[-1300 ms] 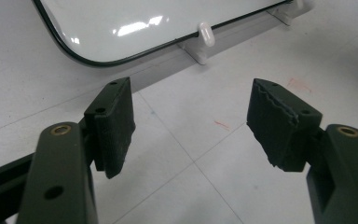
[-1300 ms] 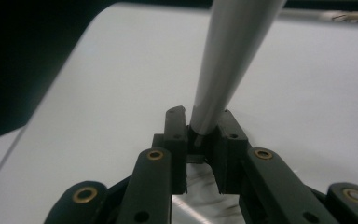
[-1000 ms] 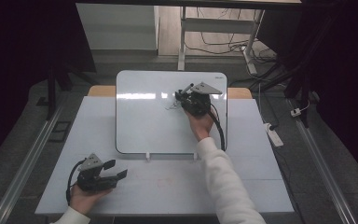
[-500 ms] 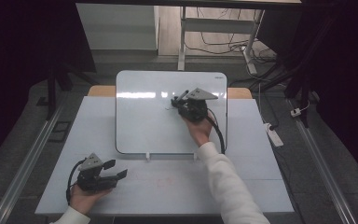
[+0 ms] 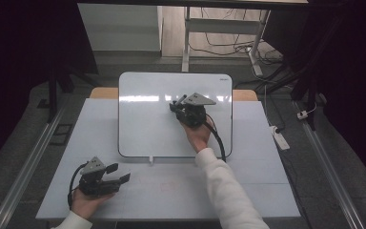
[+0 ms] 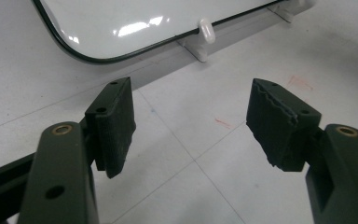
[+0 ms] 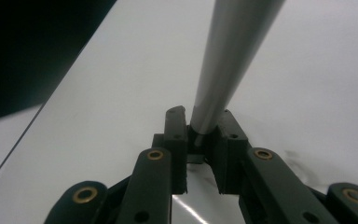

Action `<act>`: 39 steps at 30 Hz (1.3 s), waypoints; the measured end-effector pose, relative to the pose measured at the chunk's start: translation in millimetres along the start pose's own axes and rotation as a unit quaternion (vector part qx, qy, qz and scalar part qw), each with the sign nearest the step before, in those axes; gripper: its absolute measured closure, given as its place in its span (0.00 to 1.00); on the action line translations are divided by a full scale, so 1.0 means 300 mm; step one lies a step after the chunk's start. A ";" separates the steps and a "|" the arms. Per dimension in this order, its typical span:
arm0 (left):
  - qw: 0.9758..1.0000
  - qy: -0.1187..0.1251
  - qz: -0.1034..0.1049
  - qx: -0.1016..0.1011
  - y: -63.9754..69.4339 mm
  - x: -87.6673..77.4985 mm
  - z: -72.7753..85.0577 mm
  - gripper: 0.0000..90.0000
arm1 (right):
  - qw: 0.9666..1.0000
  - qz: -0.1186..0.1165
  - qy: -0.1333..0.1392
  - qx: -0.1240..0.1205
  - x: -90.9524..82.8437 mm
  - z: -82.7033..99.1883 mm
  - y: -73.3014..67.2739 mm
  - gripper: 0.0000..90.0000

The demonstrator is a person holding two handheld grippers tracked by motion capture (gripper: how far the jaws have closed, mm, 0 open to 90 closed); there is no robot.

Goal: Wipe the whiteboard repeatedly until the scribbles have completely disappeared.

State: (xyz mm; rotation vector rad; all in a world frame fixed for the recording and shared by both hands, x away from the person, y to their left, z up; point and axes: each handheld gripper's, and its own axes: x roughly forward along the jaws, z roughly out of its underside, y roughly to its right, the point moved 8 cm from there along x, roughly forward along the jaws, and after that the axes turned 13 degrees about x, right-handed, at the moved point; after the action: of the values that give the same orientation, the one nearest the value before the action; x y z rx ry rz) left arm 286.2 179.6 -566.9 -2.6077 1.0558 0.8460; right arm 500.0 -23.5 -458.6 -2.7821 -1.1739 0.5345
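So your right gripper [image 5: 177, 104] is out over the whiteboard [image 5: 143, 124], jaws pinched on a grey marker-like pen [image 7: 228, 65] that sticks up past them, presumably so a tip can reach the board. Can't see the tip itself. Your left gripper [image 5: 119, 179] rests on the table [image 5: 181, 191] near the board's bottom edge, jaws spread wide with nothing between them, likely just parked out of the way.
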 end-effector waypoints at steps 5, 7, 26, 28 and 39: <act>1.000 -0.001 0.000 -0.003 -0.004 0.006 0.000 0.37 | 0.999 -0.017 -0.026 -0.039 0.005 0.050 -0.054 0.86; 1.000 -0.001 0.000 -0.001 0.000 0.003 0.000 0.37 | 1.000 -0.011 -0.013 -0.017 -0.009 0.032 -0.018 0.86; 1.000 -0.006 0.002 0.002 0.002 0.013 0.000 0.37 | 1.000 -0.008 -0.015 -0.010 -0.046 0.035 0.015 0.86; 1.000 -0.005 0.001 0.001 0.002 0.011 0.000 0.37 | 0.999 -0.010 -0.021 -0.030 -0.042 0.047 0.004 0.86; 1.000 -0.005 0.002 -0.001 -0.001 0.013 0.000 0.37 | 1.000 -0.002 -0.010 -0.018 -0.076 0.060 0.032 0.86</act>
State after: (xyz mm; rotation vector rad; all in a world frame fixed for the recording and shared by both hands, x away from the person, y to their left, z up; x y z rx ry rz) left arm 288.6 177.6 -569.3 -2.6008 1.0574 0.8603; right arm 485.5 -47.5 -470.9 -2.8099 -1.2056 0.5488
